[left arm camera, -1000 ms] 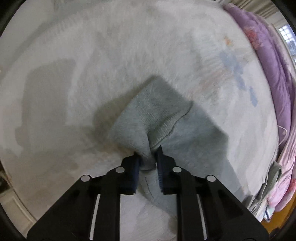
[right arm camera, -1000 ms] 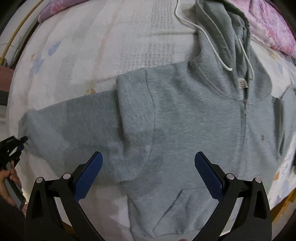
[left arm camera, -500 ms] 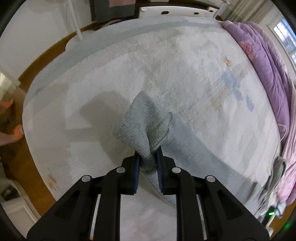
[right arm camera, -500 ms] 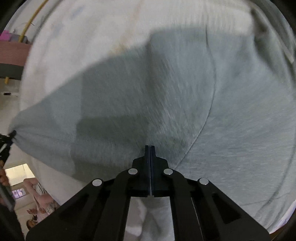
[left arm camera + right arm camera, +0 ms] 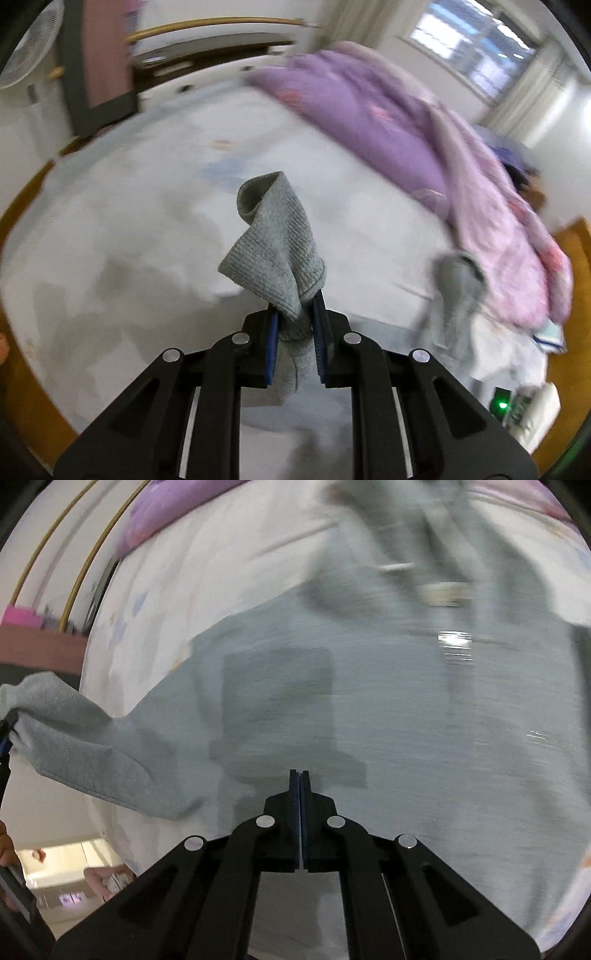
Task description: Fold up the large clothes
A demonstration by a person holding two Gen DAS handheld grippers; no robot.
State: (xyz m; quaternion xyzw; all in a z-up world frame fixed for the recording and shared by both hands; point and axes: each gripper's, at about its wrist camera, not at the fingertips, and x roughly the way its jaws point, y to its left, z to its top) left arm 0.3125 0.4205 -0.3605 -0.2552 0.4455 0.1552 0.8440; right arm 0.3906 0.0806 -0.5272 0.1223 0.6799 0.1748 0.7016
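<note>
the left gripper point(image 5: 295, 317) is clamping the hoodie's sleeve cuff point(image 5: 273, 243) between its jaws, probably for folding inward; the right gripper point(image 5: 300, 779), jaws together, is pressing the hoodie point(image 5: 424, 716) ahead.

The raised grey knitted hoodie sleeve point(image 5: 275, 254) point(image 5: 74, 746) is seen close from the left wrist, obliquely from the right.

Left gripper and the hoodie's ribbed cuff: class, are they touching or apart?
Touching. The left wrist view shows the left gripper pinching the ribbed cuff between both blue pads.
</note>
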